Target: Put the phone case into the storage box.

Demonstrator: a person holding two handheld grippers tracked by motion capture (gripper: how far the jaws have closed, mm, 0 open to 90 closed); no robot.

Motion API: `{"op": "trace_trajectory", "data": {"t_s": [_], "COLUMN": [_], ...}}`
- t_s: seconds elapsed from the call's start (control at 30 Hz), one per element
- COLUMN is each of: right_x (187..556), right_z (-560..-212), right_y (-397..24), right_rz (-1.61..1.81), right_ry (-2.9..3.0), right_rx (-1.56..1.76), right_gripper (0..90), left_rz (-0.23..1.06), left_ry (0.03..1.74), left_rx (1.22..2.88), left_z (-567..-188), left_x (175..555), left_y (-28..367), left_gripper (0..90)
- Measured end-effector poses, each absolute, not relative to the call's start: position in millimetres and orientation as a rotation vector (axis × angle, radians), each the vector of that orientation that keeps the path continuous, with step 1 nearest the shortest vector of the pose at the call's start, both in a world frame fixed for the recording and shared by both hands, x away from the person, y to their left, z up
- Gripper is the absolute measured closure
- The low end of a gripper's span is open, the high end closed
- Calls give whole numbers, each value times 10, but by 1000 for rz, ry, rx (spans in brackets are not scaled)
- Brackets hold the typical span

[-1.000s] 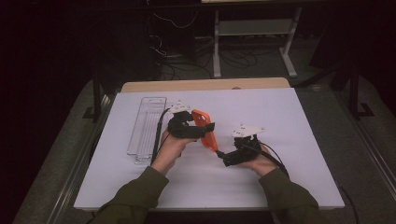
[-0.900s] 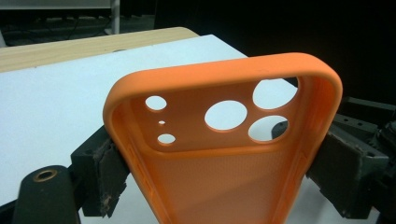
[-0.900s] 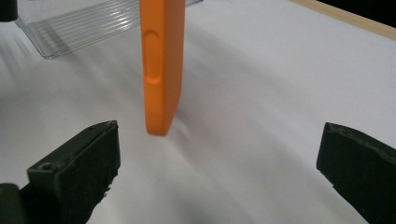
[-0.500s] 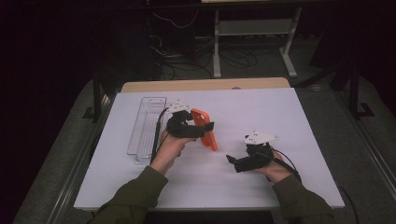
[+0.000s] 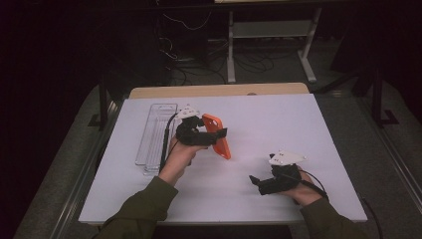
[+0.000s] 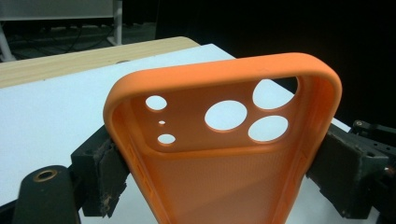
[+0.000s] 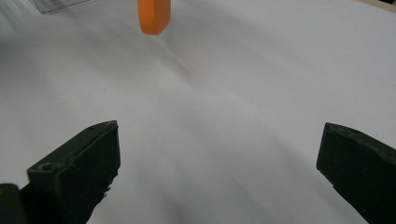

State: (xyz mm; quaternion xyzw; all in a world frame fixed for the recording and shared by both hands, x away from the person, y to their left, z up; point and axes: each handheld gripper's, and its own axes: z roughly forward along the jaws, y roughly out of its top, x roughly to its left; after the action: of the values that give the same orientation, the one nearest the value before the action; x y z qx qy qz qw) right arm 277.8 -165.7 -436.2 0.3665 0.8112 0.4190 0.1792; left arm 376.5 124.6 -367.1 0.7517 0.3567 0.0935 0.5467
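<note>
**A:** High view first — where is the phone case right now?

**B:** The orange phone case (image 5: 217, 135) is lifted off the white table (image 5: 278, 119), gripped by the left gripper (image 5: 211, 138). In the left gripper view its jaws press on the two long side walls of the case, with the camera-hole end pointing away from the hand.

**A:** And the other hand?

**B:** The right gripper (image 5: 256, 181) sits low over the table, near the person's edge, well apart from the case. Its jaws stand wide with nothing between them; the right gripper view shows only bare table inside the gap.

**A:** Which way does the case lie from those open jaws?

**B:** Ahead and to the left of them. In the right gripper view, one end of the case hangs at the top of the frame, left of centre. Its long axis slopes down toward the right gripper's side, so I judge that lower end is the nearest part to take.

**A:** Anything else nearby?

**B:** A clear plastic package (image 5: 155, 133) lies flat beside the left hand (image 5: 180, 155).
</note>
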Motion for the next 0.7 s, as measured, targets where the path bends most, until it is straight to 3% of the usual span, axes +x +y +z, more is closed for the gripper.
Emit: {"op": "trace_trajectory", "data": {"t_s": [0.7], "right_x": [2718], "right_z": [-4371], "right_y": [-1753], "right_rz": [1177], "right_ry": [2271], "right_rx": [1043], "right_gripper": [0], "left_rz": [271], "left_ry": [833], "left_rx": [1778], "left_z": [-3458], "left_x": [3852], "left_y": [1344], "left_gripper": [146]}}
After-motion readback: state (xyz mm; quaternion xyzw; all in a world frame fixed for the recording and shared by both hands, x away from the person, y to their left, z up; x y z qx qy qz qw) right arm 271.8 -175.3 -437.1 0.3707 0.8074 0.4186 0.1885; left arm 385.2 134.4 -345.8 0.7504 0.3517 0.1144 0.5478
